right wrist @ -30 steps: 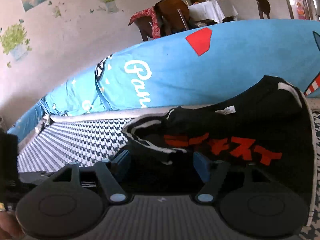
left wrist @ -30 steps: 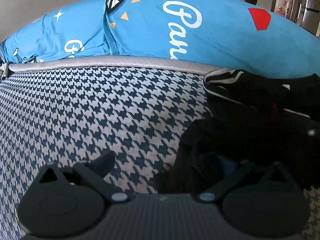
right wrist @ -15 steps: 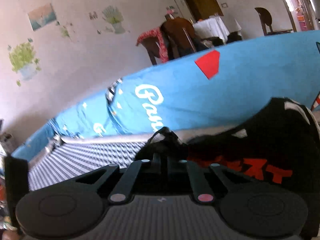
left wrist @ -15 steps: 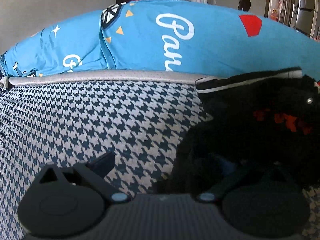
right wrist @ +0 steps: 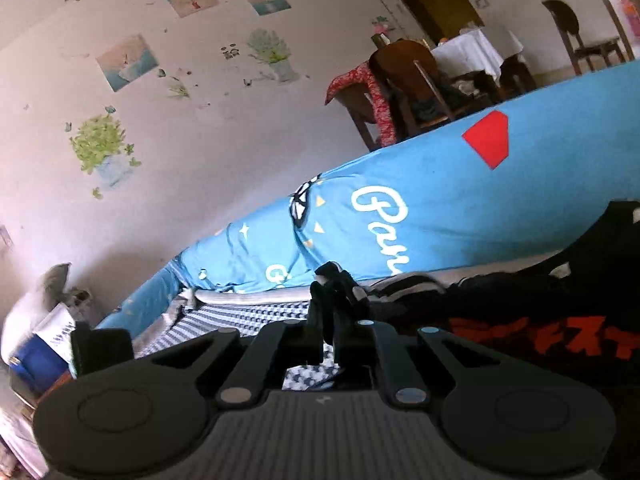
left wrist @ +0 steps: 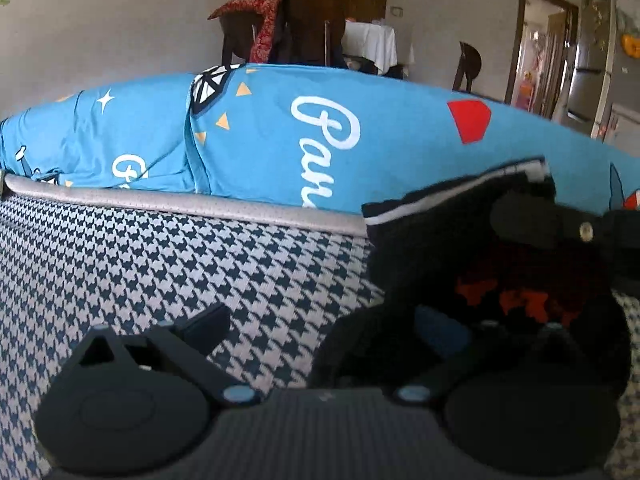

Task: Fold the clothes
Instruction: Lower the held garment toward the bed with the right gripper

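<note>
While pinching shirt [right wrist: 520, 300], right hand-held gripper [right wrist: 329, 320] lifts.

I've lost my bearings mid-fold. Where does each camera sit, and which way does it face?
Left wrist: low over the houndstooth cover, facing the blue quilt; left tool open beside the black shirt.
Right wrist: tilted, facing quilt and stickered wall; right tool shut on a pinch of shirt.
Both share the quilt, the shirt's red lettering and the distant chair.
</note>
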